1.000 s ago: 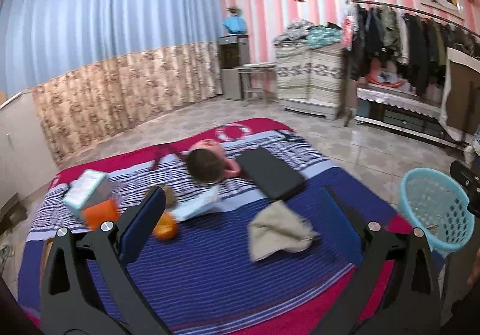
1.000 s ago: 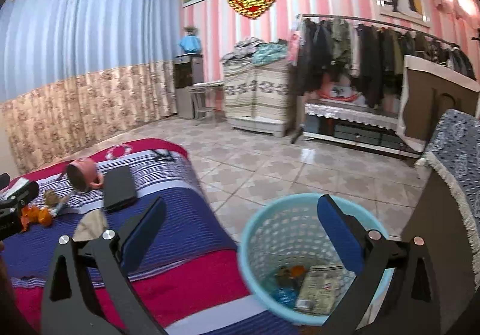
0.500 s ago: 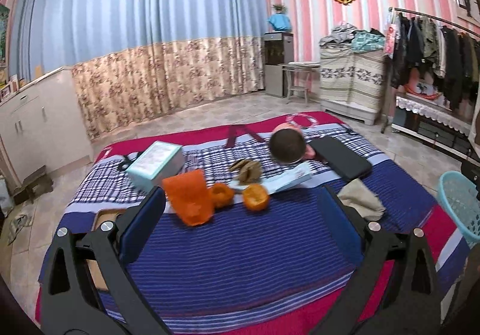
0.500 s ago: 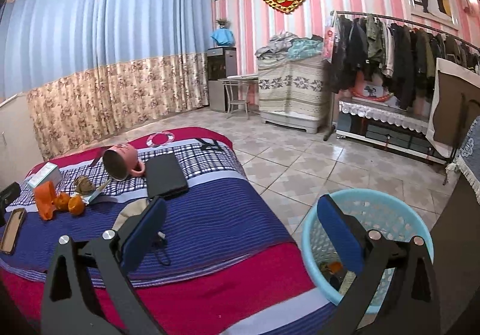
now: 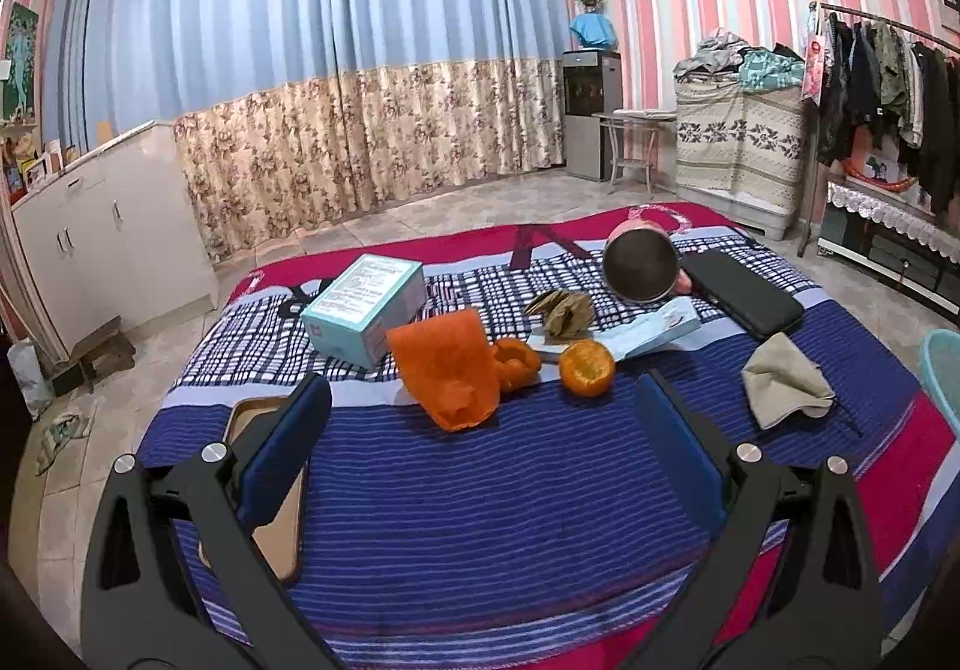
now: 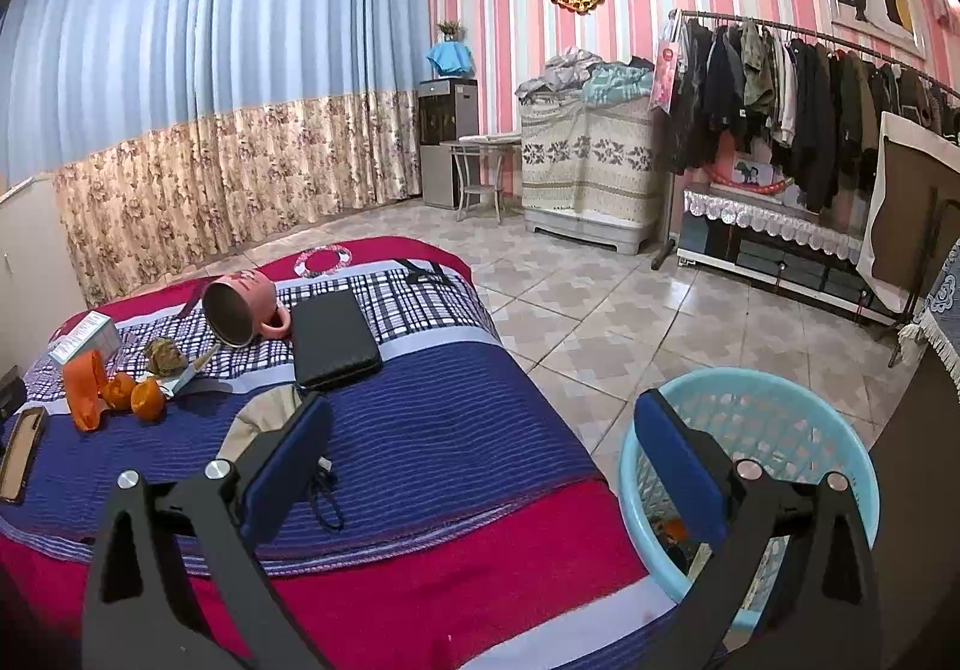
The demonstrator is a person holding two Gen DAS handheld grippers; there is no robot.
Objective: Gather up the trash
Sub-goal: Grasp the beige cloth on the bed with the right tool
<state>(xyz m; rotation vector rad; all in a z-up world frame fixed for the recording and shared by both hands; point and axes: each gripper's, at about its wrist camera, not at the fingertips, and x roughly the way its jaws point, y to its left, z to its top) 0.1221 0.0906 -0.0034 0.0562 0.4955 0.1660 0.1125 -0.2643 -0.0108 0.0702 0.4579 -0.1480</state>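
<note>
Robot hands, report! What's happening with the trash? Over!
Left gripper open, empty. Right gripper open, empty. Orange wrapper and peels on bed. Nothing blocking.

We saw a pink mug (image 5: 641, 267) lying tipped beside a black case (image 5: 741, 300) on the bed (image 5: 480, 490), with a clothes rack (image 6: 798, 88) far right.

The left tongs (image 5: 480, 445) stand wide open, the 2 blue-padded fingers (image 5: 282, 454) spread well apart with nothing between them. The right tongs (image 6: 480, 457) gape likewise, empty, apparently tilted slightly downward; the fisheye distortion makes this uncertain.
</note>
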